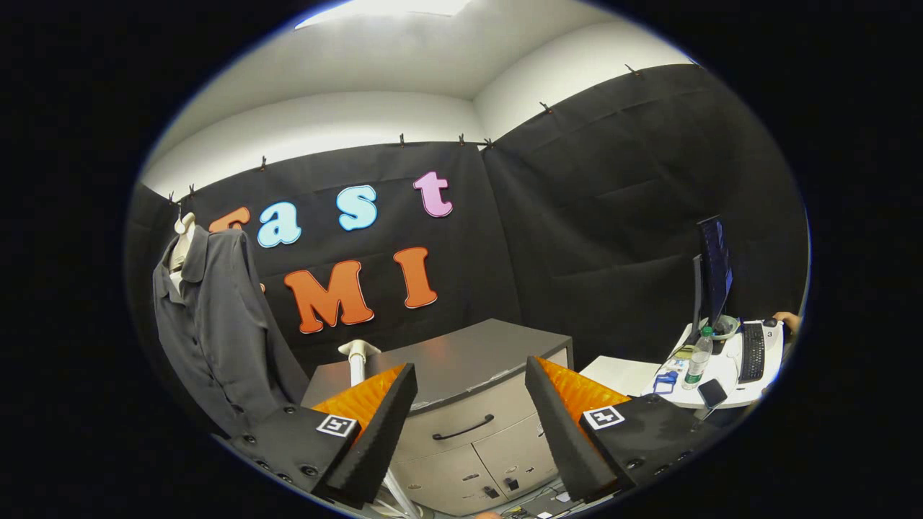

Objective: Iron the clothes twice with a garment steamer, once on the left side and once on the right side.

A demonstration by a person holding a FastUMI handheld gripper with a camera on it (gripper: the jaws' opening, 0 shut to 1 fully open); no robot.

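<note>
A dark grey shirt hangs on a pale hanger to the left, beyond my left finger. The white garment steamer stands upright beside the shirt, its head rising just behind my left finger and its tube running down below it. My gripper is open, with a wide gap between the fingers and nothing held. Through that gap I see the front of a grey cabinet.
A grey cabinet with a drawer handle stands straight ahead. To the right is a white desk with a monitor, keyboard, water bottle and phone; a person's hand rests at its far end. Cables lie on the floor below.
</note>
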